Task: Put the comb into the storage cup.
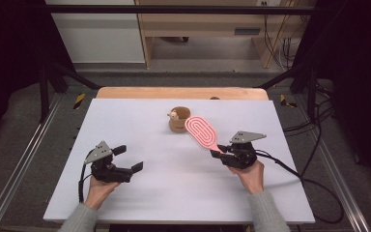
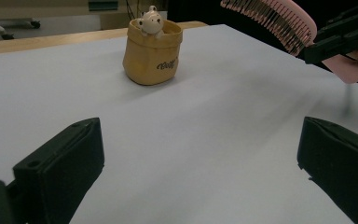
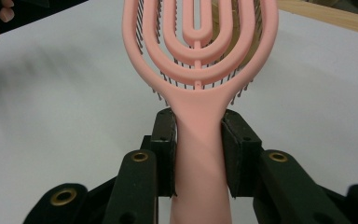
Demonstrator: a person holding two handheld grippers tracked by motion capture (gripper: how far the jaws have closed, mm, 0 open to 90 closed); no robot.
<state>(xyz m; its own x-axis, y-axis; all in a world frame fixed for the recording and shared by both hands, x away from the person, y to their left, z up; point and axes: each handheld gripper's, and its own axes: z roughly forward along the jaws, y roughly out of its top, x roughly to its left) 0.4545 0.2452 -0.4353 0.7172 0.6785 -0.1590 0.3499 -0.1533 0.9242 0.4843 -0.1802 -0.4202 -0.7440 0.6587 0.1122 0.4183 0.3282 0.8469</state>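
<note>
Right gripper [image 1: 223, 151] sits right of centre in the high view, jaws clamped on the handle of a pink hairbrush [image 1: 202, 132]. The brush head angles up and left from the gripper, lifted off the white table [image 1: 174, 193], its far end just beside the tan pouch [image 1: 178, 119] at upper centre. In the right gripper view the hairbrush [image 3: 200, 70] fills the middle of the frame — handle pinched between the two black pads, looped open-work back facing the camera, bristles pointing away. Tan shape behind the head is partly hidden.

Left gripper [image 1: 128, 159] is at lower left of the high view, resting on or just over the table, jaws spread wide, nothing between them. Left gripper view shows the same: two black jaws at the bottom corners, bare white surface between. Tan pouch [image 2: 152, 53] stands upright at upper centre there, a small white bear figure [image 2: 151, 21] poking out of its top, dark script on its side. Hairbrush [image 2: 272, 21] appears at upper right, bristles down, held by the right gripper [image 2: 340, 39] — well apart from the left jaws.

Wooden edge [image 1: 181, 93] runs along the table's far side.
</note>
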